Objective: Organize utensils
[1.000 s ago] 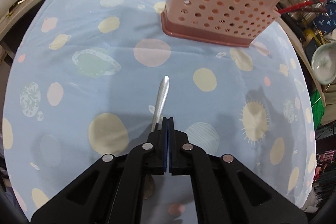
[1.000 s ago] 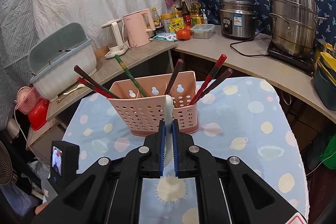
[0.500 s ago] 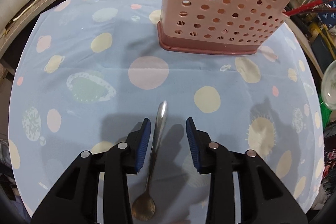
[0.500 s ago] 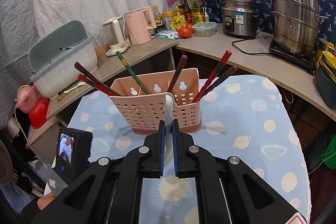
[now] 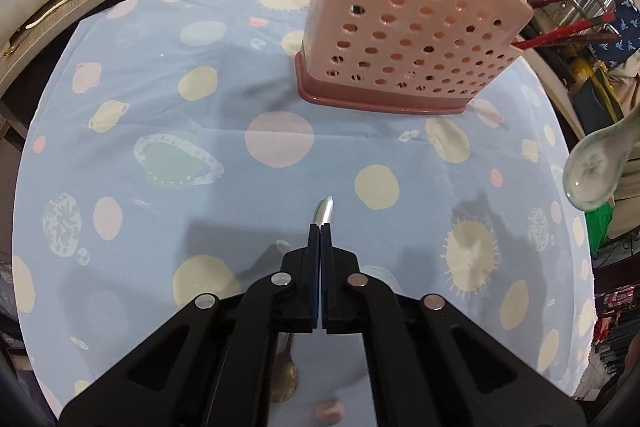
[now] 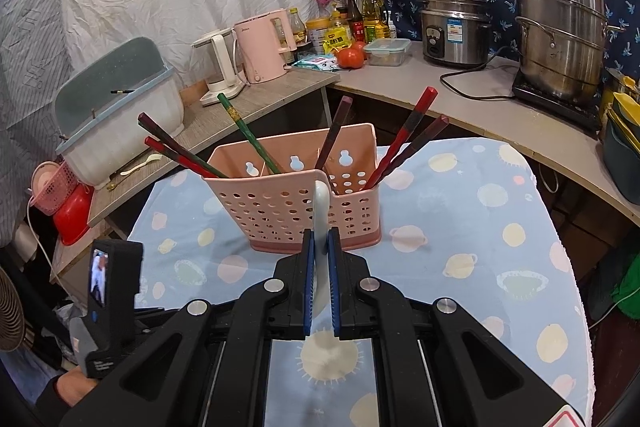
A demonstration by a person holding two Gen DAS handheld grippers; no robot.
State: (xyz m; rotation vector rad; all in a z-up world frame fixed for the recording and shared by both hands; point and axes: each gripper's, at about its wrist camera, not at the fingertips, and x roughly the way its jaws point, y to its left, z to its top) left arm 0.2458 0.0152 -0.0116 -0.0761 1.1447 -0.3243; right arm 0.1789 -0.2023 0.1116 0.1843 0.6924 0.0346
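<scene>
A pink perforated utensil holder [image 5: 404,47] stands at the far side of the table; in the right wrist view the holder [image 6: 296,203] has several chopsticks [image 6: 408,139] in it. My left gripper [image 5: 320,231] is shut on a metal spoon [image 5: 325,211]; its handle tip sticks out ahead and its bowl [image 5: 285,383] shows below the fingers. My right gripper [image 6: 320,239] is shut on a white ceramic spoon [image 6: 321,211], handle pointing up towards the holder. The ceramic spoon's bowl [image 5: 592,167] shows at the right edge of the left wrist view.
A blue cloth with planet spots [image 5: 160,131] covers the round table. Counters behind hold a pink kettle [image 6: 262,51], a rice cooker [image 6: 456,27], a steel steamer pot [image 6: 560,43], bottles and a dish-rack tub [image 6: 116,131]. The left gripper's body [image 6: 112,299] shows at lower left.
My left gripper opened over the metal spoon half a second ago and has now shut on its handle nearer the tip. The right gripper kept hold of the ceramic spoon and barely moved.
</scene>
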